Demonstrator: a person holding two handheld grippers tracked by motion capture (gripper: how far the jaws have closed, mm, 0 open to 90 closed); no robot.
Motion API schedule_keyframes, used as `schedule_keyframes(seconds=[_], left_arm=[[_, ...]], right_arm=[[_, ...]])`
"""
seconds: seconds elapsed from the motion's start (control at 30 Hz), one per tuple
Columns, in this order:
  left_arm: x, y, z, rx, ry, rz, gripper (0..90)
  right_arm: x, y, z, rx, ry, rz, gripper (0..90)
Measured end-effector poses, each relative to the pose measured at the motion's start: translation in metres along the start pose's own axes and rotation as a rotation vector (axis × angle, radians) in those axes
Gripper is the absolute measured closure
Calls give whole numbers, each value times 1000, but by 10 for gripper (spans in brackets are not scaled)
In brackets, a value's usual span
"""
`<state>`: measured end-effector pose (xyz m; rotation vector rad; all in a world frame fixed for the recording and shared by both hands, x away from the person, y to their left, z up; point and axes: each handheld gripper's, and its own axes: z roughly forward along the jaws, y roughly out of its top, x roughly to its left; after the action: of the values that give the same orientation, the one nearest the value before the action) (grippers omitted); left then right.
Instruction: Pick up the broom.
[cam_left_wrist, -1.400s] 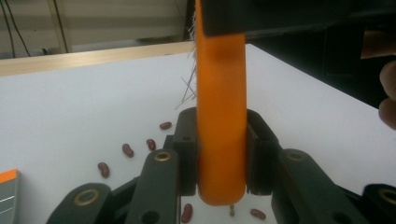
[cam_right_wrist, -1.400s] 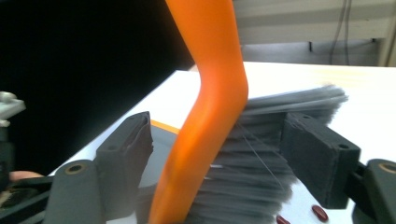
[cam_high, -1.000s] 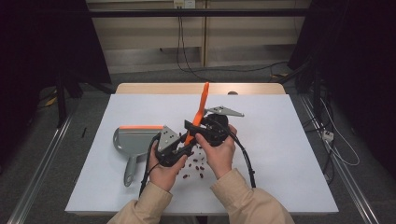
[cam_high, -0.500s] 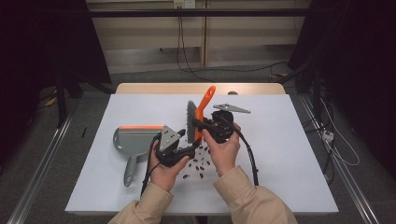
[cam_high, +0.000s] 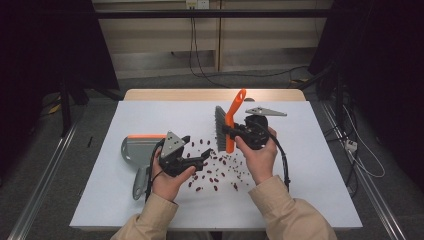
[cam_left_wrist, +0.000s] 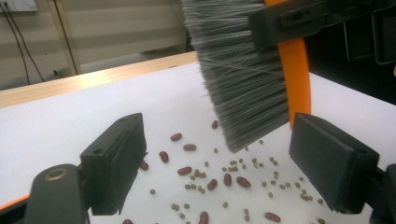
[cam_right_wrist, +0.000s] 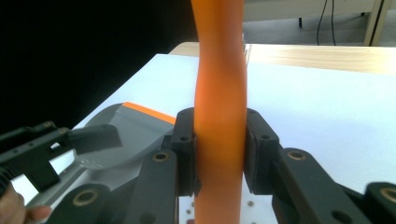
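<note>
Above the scattered dark red beans (cam_high: 215, 170) on the white table (cam_high: 310, 170): small hand brush with orange plastic handle and grey bristles (cam_high: 225, 127), lifted off the surface, bristles pointing down, handle pinched between the jaws of the right gripper (cam_high: 235, 132). Left of the beans: left gripper (cam_high: 200, 162), jaws spread wide and empty. Farther left of the beans: grey dustpan with orange edge (cam_high: 135, 150), flat on the table.

The brush (cam_high: 226, 125) has a smooth, slightly glossy orange plastic handle and stiff grey synthetic bristles. The dustpan (cam_high: 136, 150) at left looks like matt grey plastic. The tabletop (cam_high: 310, 165) is a smooth matt white sheet with a wooden far edge.
</note>
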<state>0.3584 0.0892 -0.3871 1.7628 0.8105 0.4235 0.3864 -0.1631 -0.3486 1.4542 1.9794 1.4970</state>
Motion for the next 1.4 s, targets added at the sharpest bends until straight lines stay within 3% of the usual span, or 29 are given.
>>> schedule_keyframes(seconds=[0.2, 0.4, 0.67, 0.83, 1.4], left_arm=[[10, 4, -8, -9, -19, -8, 158], [19, 6, -19, -24, -9, -6, 126], [31, 6, -32, -31, -4, -2, 106], [38, 4, -39, -38, -28, 4, 75], [70, -14, -72, -17, -40, 0, 58]], right_arm=[[-10, 3, -10, 32, -4, -40, 705], [-18, 4, -18, 60, -10, -76, 705], [-35, 5, -30, 96, -35, -78, 706], [-47, 3, -41, 105, -57, -69, 705], [-66, -2, -53, 153, -104, -65, 706]])
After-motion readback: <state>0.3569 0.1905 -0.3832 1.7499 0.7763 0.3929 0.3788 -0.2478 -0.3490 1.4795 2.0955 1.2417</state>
